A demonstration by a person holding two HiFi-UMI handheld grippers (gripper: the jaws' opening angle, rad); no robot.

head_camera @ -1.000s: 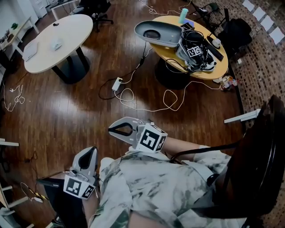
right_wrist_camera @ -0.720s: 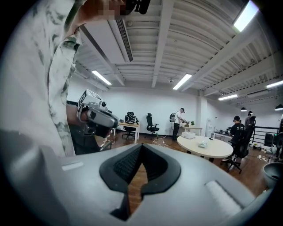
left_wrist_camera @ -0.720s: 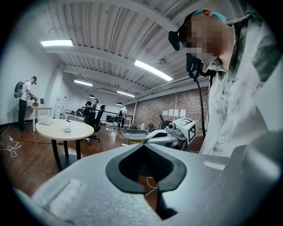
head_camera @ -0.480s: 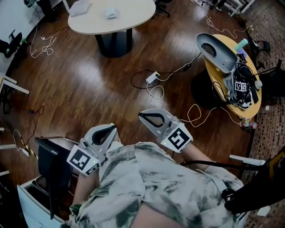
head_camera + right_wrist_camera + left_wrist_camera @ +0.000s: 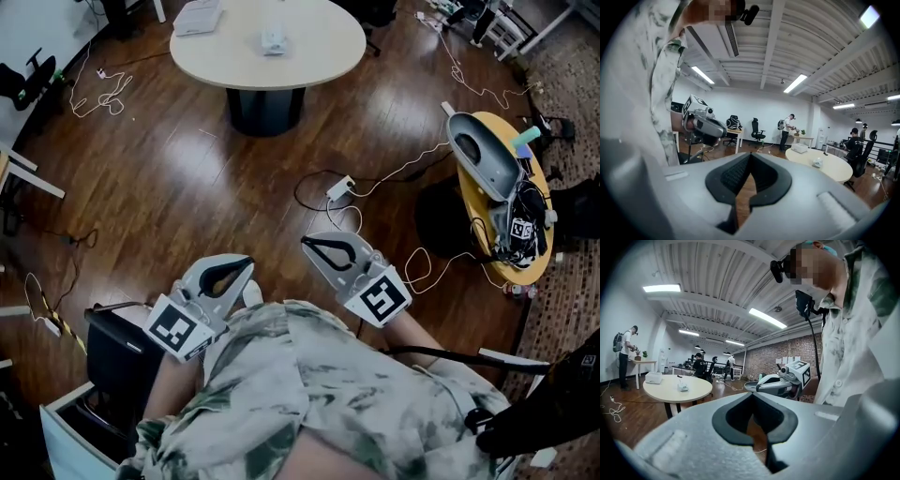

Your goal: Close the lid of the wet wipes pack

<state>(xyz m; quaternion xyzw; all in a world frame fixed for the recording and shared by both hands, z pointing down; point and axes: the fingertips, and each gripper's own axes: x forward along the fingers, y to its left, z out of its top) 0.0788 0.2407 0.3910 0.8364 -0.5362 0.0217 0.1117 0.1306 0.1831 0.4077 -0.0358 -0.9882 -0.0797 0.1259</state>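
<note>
A small white pack (image 5: 273,39), which may be the wet wipes, lies on the round white table (image 5: 309,52) far across the room. It is too small to tell how its lid stands. It also shows in the left gripper view (image 5: 683,386) and the right gripper view (image 5: 816,162). My left gripper (image 5: 246,263) and right gripper (image 5: 307,243) hover in front of my chest, above the wooden floor and well short of the table. Both are shut with nothing between the jaws, as their own views confirm (image 5: 751,393) (image 5: 750,154).
A yellow round table (image 5: 478,220) at the right carries a grey device (image 5: 483,155) and tangled cables. A power strip (image 5: 339,187) and cords lie on the floor between the tables. A black chair (image 5: 117,361) stands at my lower left. A white box (image 5: 199,16) rests on the white table. People stand far off.
The head view has swung: the white table moved from upper left to top centre and the yellow table to the right edge. Both grippers stay shut near my chest.
</note>
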